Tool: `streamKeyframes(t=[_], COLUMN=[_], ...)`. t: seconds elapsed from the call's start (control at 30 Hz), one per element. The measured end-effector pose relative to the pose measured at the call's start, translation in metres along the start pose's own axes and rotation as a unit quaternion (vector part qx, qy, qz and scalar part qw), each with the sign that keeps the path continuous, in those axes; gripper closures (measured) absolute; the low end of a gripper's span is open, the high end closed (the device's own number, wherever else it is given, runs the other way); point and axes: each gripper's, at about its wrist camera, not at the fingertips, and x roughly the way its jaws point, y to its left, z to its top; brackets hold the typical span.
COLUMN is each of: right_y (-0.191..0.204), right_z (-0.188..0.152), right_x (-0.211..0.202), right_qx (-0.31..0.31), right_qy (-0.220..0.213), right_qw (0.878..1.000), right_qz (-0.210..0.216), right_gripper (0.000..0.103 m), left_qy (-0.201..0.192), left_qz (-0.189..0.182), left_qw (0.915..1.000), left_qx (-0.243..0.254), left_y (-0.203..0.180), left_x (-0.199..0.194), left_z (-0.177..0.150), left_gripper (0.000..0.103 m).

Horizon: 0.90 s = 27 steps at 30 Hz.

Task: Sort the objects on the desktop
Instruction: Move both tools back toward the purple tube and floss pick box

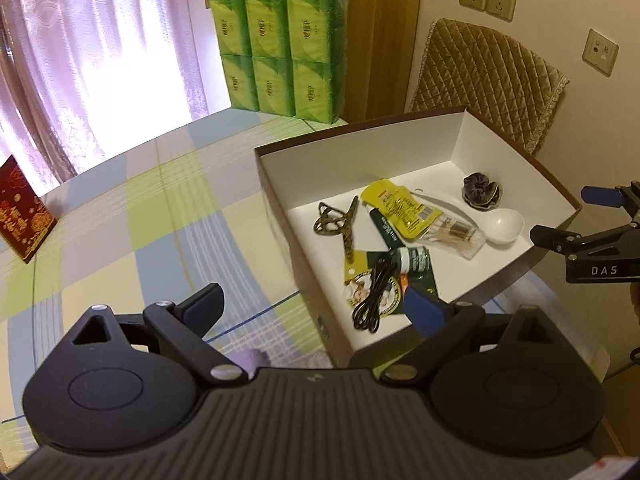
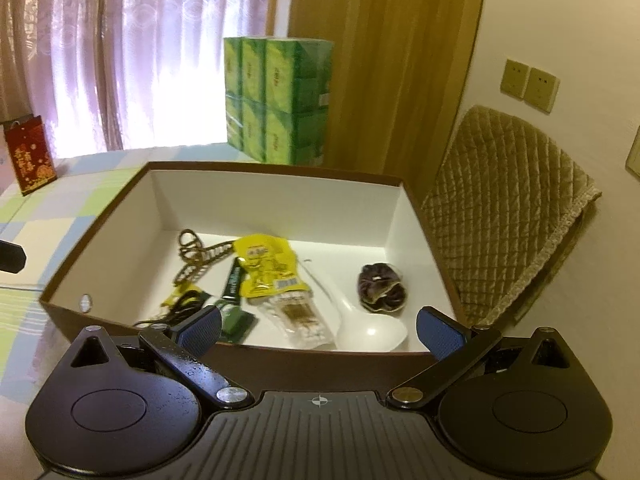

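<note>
Checked tablecloth (image 1: 132, 216) in pale green, blue and cream under everything, with pink curtains (image 1: 80, 60) glowing behind and a quilted chair back (image 1: 492, 76) against the wall.

Brown box (image 1: 276, 200) with white inside, set near the table's right edge — within reach of both tools, probably why it sits there. Already gathered inside:

- one white spoon (image 1: 500, 224)
- one yellow packet (image 1: 400, 208)
- one clear bag of cotton swabs (image 1: 460, 236)
- one dark scrunchie (image 1: 482, 192) in the far corner
- one brassy hair clip (image 1: 340, 224)
- one black cable (image 1: 374, 292), coiled over a green-and-yellow card (image 1: 360, 284)
- one dark green tube (image 1: 386, 228) and one small green bottle (image 1: 416, 258), as far as can be told

Six green tissue packs (image 1: 280, 52) stacked beyond, two rows of three, wrapped as one block. One red paper bag (image 1: 24, 216) standing at the far left.

Left gripper (image 1: 316, 308) spread wide, nothing between the pads, poised over the box's near corner. Right gripper (image 2: 320, 330) likewise spread and bare, hovering above the near wall of the box and looking down into it.

Judging by the bare cloth — sorting seems close to done, though a small purple shape (image 1: 252, 358) peeks out just under the left tool; too hidden to name.
</note>
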Motion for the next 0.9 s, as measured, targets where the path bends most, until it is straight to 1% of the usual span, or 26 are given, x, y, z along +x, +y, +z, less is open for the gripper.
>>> streamKeyframes(t=[0.27, 0.53, 0.7, 0.9], right_y=[0.025, 0.054, 0.074, 0.104], right_z=[-0.009, -0.024, -0.037, -0.049], right_x=[-0.012, -0.016, -0.011, 0.001], right_qx=[0.002, 0.014, 0.031, 0.048], right_qy=[0.002, 0.023, 0.049, 0.084], right_qw=[1.000, 0.998, 0.994, 0.987], right_qz=[0.019, 0.059, 0.090, 0.130], right_gripper=[0.002, 0.002, 0.002, 0.002], left_qy=[-0.001, 0.011, 0.025, 0.049], left_qz=[0.010, 0.022, 0.033, 0.041], left_qw=[0.9998, 0.9990, 0.9976, 0.9953], left_qx=[-0.015, -0.038, -0.055, -0.073], left_y=[0.015, 0.038, 0.054, 0.066], left_x=[-0.017, -0.028, -0.031, -0.028], left_z=[-0.020, -0.051, -0.073, -0.099], left_gripper=[0.008, 0.008, 0.008, 0.008])
